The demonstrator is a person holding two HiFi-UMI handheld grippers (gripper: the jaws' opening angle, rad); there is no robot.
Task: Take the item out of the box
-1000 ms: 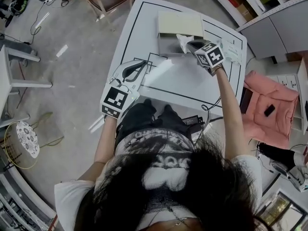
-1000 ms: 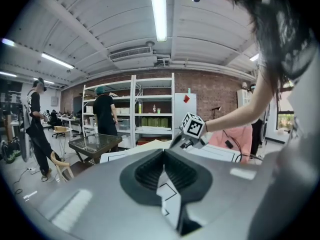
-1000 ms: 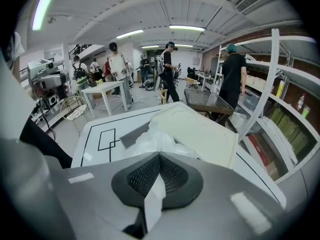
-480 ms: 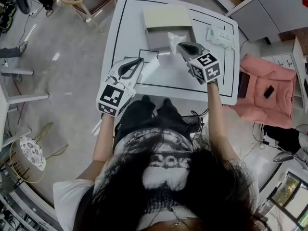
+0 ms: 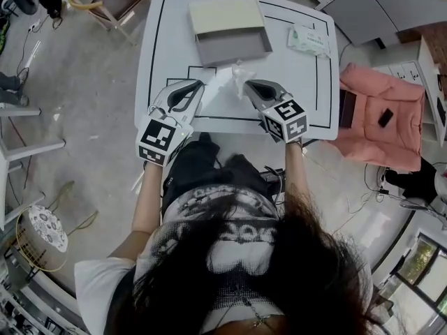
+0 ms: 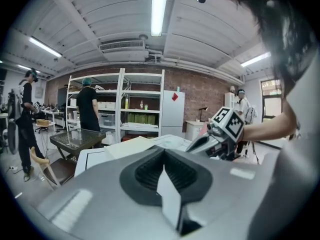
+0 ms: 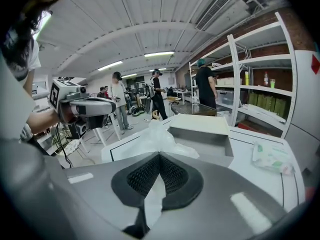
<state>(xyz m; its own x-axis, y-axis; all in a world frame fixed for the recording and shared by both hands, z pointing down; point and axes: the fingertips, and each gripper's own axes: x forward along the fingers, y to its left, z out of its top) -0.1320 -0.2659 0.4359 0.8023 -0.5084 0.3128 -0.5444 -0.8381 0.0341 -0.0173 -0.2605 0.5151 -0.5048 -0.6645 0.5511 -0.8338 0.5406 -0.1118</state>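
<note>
The right claw point(image 5: 246, 84), which a second ago reached over the open grey box point(image 5: 230, 47) at the far side of the white, black-lined surface point(image 5: 300, 82), has drawn back toward the person. It now hangs over the near part of that surface, clear of the box. The crumpled clear plastic bag point(image 5: 238, 74) pinched in its tips has come with it, from the box's rim to a spot just in front of the box, whose grey inside now shows bare.
</note>
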